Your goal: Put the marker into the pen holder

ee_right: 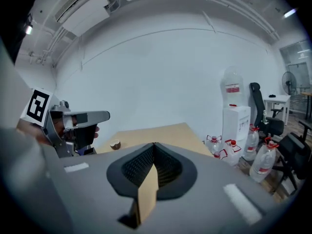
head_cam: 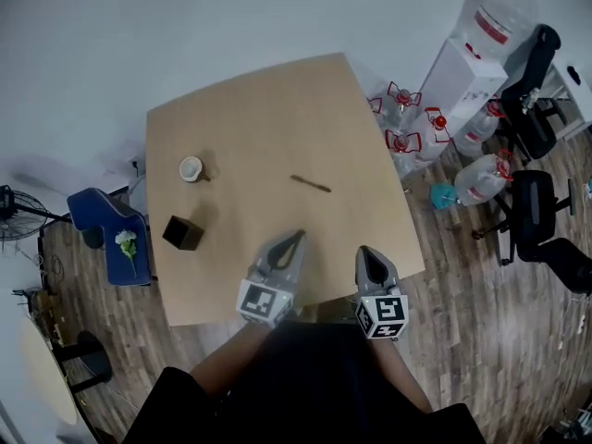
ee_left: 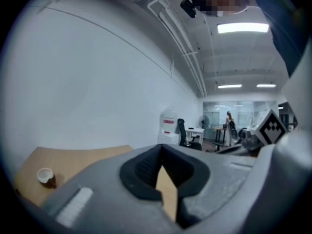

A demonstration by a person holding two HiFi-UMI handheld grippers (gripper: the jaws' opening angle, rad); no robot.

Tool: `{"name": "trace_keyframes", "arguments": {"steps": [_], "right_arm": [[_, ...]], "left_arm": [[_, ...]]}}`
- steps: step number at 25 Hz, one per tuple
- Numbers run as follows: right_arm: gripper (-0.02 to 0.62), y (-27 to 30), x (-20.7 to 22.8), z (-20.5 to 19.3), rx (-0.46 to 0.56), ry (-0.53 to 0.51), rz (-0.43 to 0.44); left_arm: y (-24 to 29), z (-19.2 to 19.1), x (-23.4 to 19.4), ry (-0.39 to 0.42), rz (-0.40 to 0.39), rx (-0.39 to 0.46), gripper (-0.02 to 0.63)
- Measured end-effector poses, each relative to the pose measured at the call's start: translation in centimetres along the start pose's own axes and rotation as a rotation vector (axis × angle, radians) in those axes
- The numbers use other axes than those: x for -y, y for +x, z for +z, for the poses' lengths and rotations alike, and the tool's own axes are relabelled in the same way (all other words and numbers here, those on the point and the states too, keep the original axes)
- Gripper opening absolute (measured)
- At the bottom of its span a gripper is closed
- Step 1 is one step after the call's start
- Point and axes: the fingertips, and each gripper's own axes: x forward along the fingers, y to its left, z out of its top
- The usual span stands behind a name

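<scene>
Head view: marker [head_cam: 311, 184] lying flat on the table [head_cam: 277, 109], nothing picked up yet.

Going left to right, we've got the cup [head_cam: 191, 168] far-left and the dark pen holder [head_cam: 183, 233] nearer on the left. Then come the left gripper [head_cam: 294, 239] and right gripper [head_cam: 368, 252], side by side at the near edge. Both have their jaws pinched together with nothing in them, just table showing through the notch behind the tips. What we'd worry about: the marker is thin and flat on the wood. Jaws that don't come down squarely across it could roll it away or catch only one end, and then it would tilt going into the holder's small opening. The marker sits mid-table, farther out than both grippers, roughly between them and touching neither, well right of the pen holder.
</scene>
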Motion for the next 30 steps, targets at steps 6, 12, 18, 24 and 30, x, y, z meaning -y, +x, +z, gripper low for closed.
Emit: {"name": "trace_keyframes", "arguments": {"steps": [6, 12, 18, 24, 30], "right_arm": [[0.003, 2.4, 4.2, -0.1, -0.087, -0.032, 0.137], [0.003, 3.6, 4.2, -1.5, -0.192, -0.103, 0.295], [0.003, 5.6, 4.7, -2.9, -0.243, -0.192, 0.395], [0.003, 10.5, 5.1, -2.8, -0.274, -0.205, 0.432], [0.003, 15.7, 5.0, -4.0, -0.328, -0.290, 0.437]], "left_arm": [[2.6, 0.4, 0.6, -0.003, 0.098, -0.010, 0.002], [3.4, 0.2, 1.3, -0.039, 0.191, 0.002, 0.002], [3.7, -2.5, 1.3, -0.058, 0.272, -0.061, 0.002], [2.6, -5.4, -2.5, -0.161, 0.383, -0.071, 0.002], [3.3, -7.6, -6.2, -0.177, 0.414, -0.054, 0.002]]}}
